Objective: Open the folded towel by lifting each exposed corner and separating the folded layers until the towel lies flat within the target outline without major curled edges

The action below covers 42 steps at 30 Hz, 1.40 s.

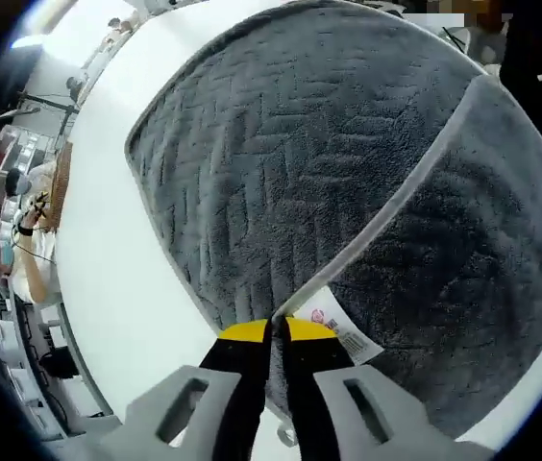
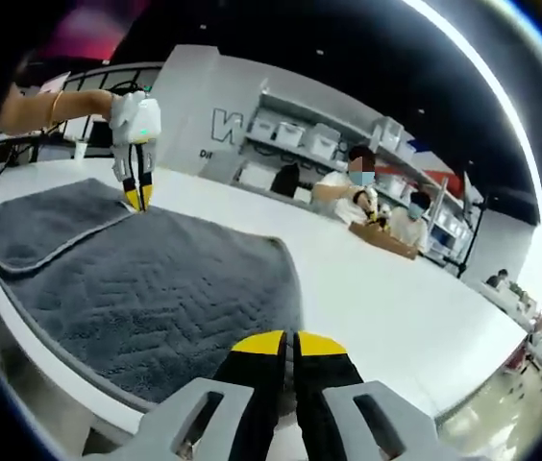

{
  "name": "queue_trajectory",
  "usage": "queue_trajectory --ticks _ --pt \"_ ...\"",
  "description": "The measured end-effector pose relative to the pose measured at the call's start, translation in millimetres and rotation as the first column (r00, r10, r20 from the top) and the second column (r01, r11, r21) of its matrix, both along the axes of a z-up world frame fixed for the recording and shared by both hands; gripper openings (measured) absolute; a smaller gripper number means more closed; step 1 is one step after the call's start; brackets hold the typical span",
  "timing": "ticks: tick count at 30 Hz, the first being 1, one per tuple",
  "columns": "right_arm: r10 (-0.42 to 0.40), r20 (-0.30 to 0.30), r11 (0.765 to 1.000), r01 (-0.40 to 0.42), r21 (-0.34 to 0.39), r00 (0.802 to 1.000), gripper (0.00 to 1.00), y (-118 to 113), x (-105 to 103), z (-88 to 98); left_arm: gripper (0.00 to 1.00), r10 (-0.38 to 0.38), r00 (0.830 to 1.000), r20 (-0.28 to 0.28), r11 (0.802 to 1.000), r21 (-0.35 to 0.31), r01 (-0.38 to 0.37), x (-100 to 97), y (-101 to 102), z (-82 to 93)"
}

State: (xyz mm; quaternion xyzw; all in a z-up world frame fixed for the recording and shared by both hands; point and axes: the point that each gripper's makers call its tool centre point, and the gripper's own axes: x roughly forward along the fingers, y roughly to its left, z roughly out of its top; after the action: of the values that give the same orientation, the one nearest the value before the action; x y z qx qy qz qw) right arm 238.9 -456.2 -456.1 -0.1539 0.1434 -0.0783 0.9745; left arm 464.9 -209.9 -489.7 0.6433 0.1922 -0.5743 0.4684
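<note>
**Both grippers pinched on the grey towel's edges**

A grey towel point(image 1: 290, 163) with a herringbone weave lies spread across a white table point(image 1: 117, 279). In the left gripper view one corner is folded back over the rest of the cloth, and its pale hem runs as a diagonal line from the top right of the view down to the gripper. A white label point(image 1: 333, 327) with red print sits on the towel just beside the yellow tips.

The left gripper point(image 1: 273, 331) has its fingers point(image 1: 244, 331) pressed together with no gap showing, closed on the towel at the low end of that folded hem, where the cloth runs in between them.

In the right gripper view the same towel point(image 2: 156, 279) stretches away over the table point(image 2: 386, 298), with the turned-back flap at the far left. The right gripper point(image 2: 287, 344) has its yellow-tipped fingers point(image 2: 259, 343) shut tight at the near edge of the towel; the cloth reaches right up to the tips, and they appear to be pinching its hem. The left gripper point(image 2: 136, 197) shows here too, held in a person's hand, tips down on the flap's edge.

Beyond the table, people point(image 2: 353, 187) sit before shelves with bins.
</note>
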Motion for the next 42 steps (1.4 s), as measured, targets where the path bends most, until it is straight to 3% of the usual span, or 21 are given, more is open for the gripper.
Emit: queue_trajectory --ticks 3,7,11,17,23,33,42 --pt "0.003 0.011 1.0 -0.003 0.004 1.0 0.0 1.0 -0.8 3.5 0.02 0.016 1.0 -0.007 0.999 -0.041 -0.016 -1.8 3.0 3.6" --pt "0.004 0.026 1.0 -0.004 0.004 1.0 0.0 2.9 0.0 7.6 0.02 0.001 1.0 0.032 0.994 -0.11 0.003 -6.0 4.2 13.7" --pt "0.014 0.032 1.0 -0.014 0.008 0.999 0.0 7.1 3.7 9.7 0.02 0.04 0.998 0.054 0.977 -0.211 -0.028 -6.2 7.6 25.8" --pt "0.03 0.04 1.0 -0.03 0.004 0.999 0.0 13.5 8.2 14.3 0.02 0.04 0.996 0.077 0.968 -0.25 -0.019 -7.0 14.5 37.2" --pt "0.037 0.049 0.999 -0.038 0.006 0.998 0.0 16.6 10.8 18.1 0.02 0.062 0.989 0.131 0.947 -0.321 -0.017 -8.1 24.2 59.1" --pt "0.049 0.062 0.999 -0.05 0.009 0.997 0.0 24.2 16.1 23.8 0.02 0.111 0.972 0.206 0.92 -0.392 -0.021 -4.7 58.3 92.6" --pt "0.073 0.069 0.997 -0.073 0.0 0.995 0.0 37.8 23.0 30.5 0.02 0.176 0.954 0.244 0.9 -0.433 -0.055 -1.3 115.7 113.0"
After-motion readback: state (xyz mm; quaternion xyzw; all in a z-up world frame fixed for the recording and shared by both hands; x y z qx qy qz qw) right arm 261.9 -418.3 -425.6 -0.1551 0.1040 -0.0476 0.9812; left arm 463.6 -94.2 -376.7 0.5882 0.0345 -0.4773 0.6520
